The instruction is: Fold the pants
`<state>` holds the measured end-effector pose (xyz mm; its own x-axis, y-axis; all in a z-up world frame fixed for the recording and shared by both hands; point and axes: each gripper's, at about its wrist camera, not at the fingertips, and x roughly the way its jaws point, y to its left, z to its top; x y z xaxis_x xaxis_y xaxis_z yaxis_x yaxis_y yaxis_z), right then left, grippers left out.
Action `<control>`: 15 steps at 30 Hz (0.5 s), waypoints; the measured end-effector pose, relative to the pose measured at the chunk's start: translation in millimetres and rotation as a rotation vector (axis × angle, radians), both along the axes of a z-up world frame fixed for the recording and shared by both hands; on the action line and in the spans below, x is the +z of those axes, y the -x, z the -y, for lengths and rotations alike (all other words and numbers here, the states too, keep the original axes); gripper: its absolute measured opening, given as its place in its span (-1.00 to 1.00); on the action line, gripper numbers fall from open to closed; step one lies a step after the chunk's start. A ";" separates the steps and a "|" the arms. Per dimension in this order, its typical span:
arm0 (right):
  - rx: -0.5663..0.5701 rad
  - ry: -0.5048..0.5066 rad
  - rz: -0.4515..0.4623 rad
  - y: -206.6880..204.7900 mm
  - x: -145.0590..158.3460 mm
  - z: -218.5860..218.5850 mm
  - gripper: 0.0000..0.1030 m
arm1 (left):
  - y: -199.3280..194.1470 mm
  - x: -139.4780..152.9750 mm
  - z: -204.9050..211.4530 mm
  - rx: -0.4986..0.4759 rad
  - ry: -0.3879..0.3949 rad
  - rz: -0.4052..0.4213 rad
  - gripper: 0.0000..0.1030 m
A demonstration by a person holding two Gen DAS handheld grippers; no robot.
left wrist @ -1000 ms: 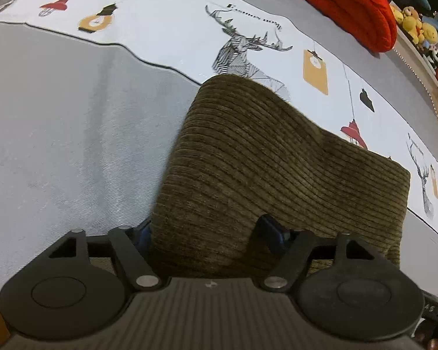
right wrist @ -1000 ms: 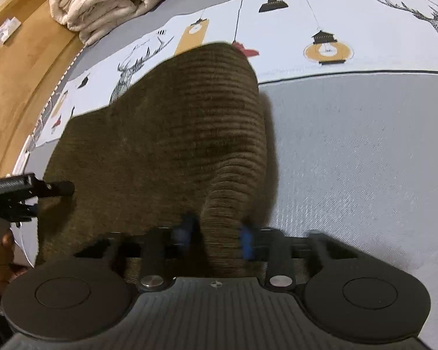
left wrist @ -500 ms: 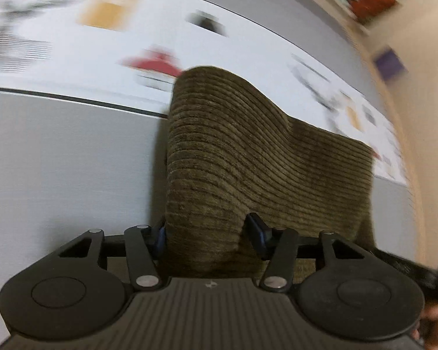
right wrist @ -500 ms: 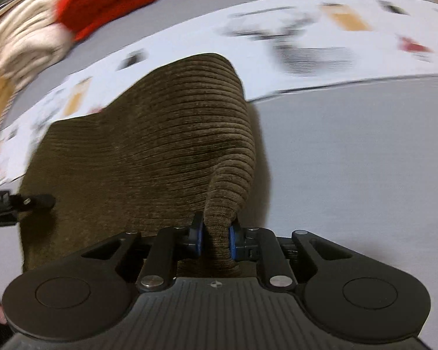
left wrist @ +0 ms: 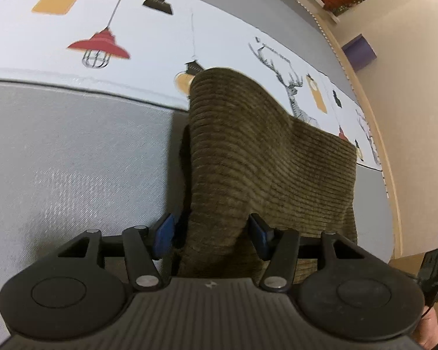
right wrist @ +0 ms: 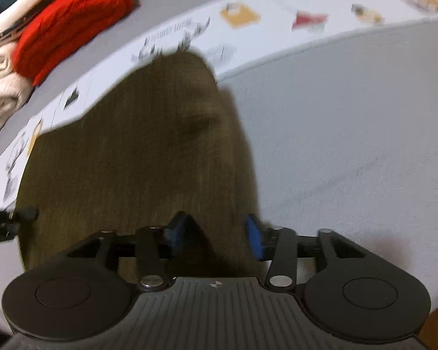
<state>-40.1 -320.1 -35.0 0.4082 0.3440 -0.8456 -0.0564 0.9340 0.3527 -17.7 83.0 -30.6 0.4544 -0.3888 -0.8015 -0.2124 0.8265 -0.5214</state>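
Observation:
The brown corduroy pants (left wrist: 265, 160) lie folded on the grey surface, partly over the printed white cloth. In the left wrist view a raised fold of the pants runs between the fingers of my left gripper (left wrist: 211, 234), whose blue pads stand apart on either side of it, open. In the right wrist view the pants (right wrist: 143, 157) are blurred; a fold lies between the spread blue pads of my right gripper (right wrist: 216, 236), open. The other gripper shows at the left edge (right wrist: 11, 218).
A white cloth with lamp and deer prints (left wrist: 131, 29) crosses the grey bed surface (left wrist: 73, 151). A red folded garment (right wrist: 73, 20) and a cream blanket (right wrist: 0, 81) lie at the far left. A wooden edge (left wrist: 362, 87) and a shelf stand on the right.
Both grippers have opened: half a second ago the right was pinched on the pants fold, now its pads are apart. Both views have swung sideways across the printed cloth.

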 end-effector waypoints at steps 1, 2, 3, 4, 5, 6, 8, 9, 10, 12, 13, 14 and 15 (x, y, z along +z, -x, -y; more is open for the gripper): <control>0.009 -0.011 -0.010 0.3 0.2 1.4 0.05 | -3.0 0.5 -1.3 0.003 0.004 0.002 0.01; 0.018 -0.017 -0.017 1.0 0.9 1.1 0.06 | -2.7 -0.8 -1.1 0.002 -0.001 0.008 -0.04; 0.027 -0.023 -0.020 1.4 1.9 1.3 0.05 | -3.1 -1.2 0.1 -0.003 -0.010 0.021 -0.18; 0.032 -0.025 -0.019 1.4 1.9 3.1 0.02 | -2.8 0.3 2.6 -0.003 -0.020 0.031 -0.21; 0.035 -0.017 -0.005 1.6 2.6 4.8 -0.33 | -2.6 0.2 4.8 -0.004 -0.033 0.040 -0.21; 0.042 0.015 0.017 1.6 3.8 4.9 -0.43 | -3.2 -0.4 7.1 -0.004 -0.047 0.045 -0.21; 0.070 0.067 0.037 0.9 4.7 -0.2 -0.45 | -2.8 0.0 8.4 0.010 -0.047 0.043 -0.19; 0.084 0.087 0.041 1.7 5.0 -4.0 -0.44 | -3.5 0.7 7.6 0.022 -0.041 0.033 -0.12; 0.106 0.114 0.045 0.8 7.0 -8.1 -0.44 | -3.5 2.4 6.6 0.036 -0.042 0.022 0.02; 0.129 0.145 0.041 -2.8 14.7 -11.7 -0.41 | -4.2 10.9 5.8 0.058 -0.067 0.033 0.10; 0.126 0.150 0.041 -8.0 19.9 -13.3 -0.41 | -4.6 16.3 5.4 0.058 -0.084 0.059 0.11; 0.122 0.150 0.054 -12.2 27.4 -12.4 -0.37 | -5.7 21.6 4.9 0.059 -0.100 0.088 0.12; 0.122 0.142 0.075 -17.9 35.3 -11.1 -0.25 | -7.2 24.4 3.2 0.067 -0.101 0.105 0.13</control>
<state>-22.2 -309.1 0.3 0.4340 0.2743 -0.8582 -0.1936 0.9587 0.2085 -10.5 79.9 -6.2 0.5604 -0.2742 -0.7815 -0.2175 0.8618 -0.4583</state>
